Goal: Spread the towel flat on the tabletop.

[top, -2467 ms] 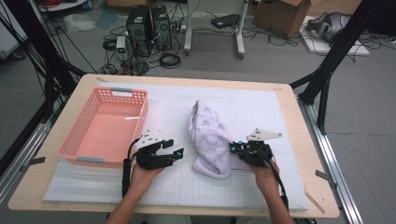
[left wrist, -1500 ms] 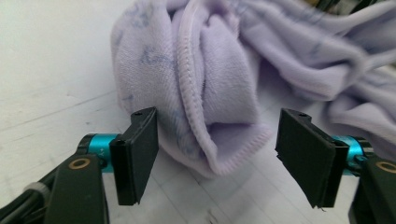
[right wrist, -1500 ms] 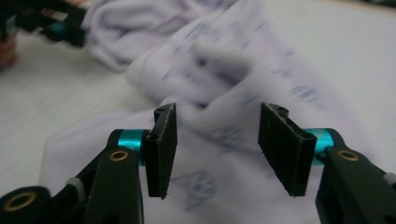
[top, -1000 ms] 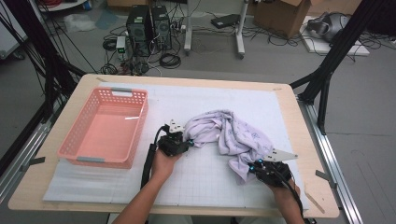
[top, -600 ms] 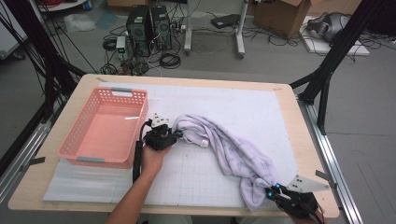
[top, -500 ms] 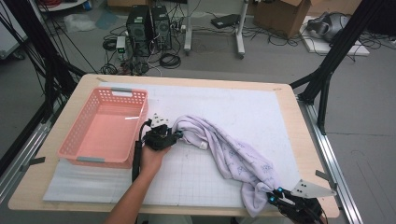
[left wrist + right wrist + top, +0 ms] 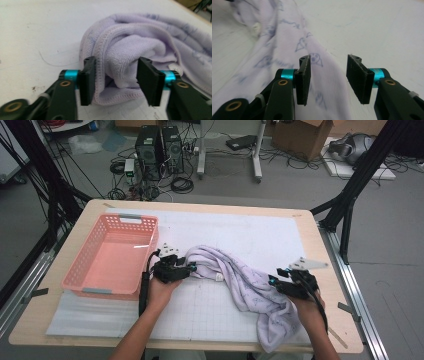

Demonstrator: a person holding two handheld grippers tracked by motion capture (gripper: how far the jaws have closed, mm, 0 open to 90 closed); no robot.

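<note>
The lavender towel (image 7: pixel 240 287) lies on the white mat (image 7: pixel 240 230) as a long rumpled band, drawn out between the two hands but not flat. The left gripper (image 7: pixel 116 76) sits at the band's folded, hemmed end; its jaws have just been opening and stand about half apart. The fold bulges up between them and brushes the inner face of one pad, while the other pad stands clear of the cloth, so nothing is clamped. The right gripper (image 7: pixel 328 75) hovers over the printed stretch of the towel (image 7: pixel 312 65). Its jaws have also just been opening, to about the same gap, with the cloth running beneath and ahead of them and neither pad pressing on it.

As a judgement, the stretching-out step looks finished and both ends look let go. What remains is the real tidying: the towel is twisted, bunched thick at the end nearer the right gripper (image 7: pixel 295 287), and overhangs the table edge there. It needs spreading or folding. The pink basket (image 7: pixel 112 257), beyond the left gripper (image 7: pixel 172 269) on the side away from the towel, holds nothing.
</note>
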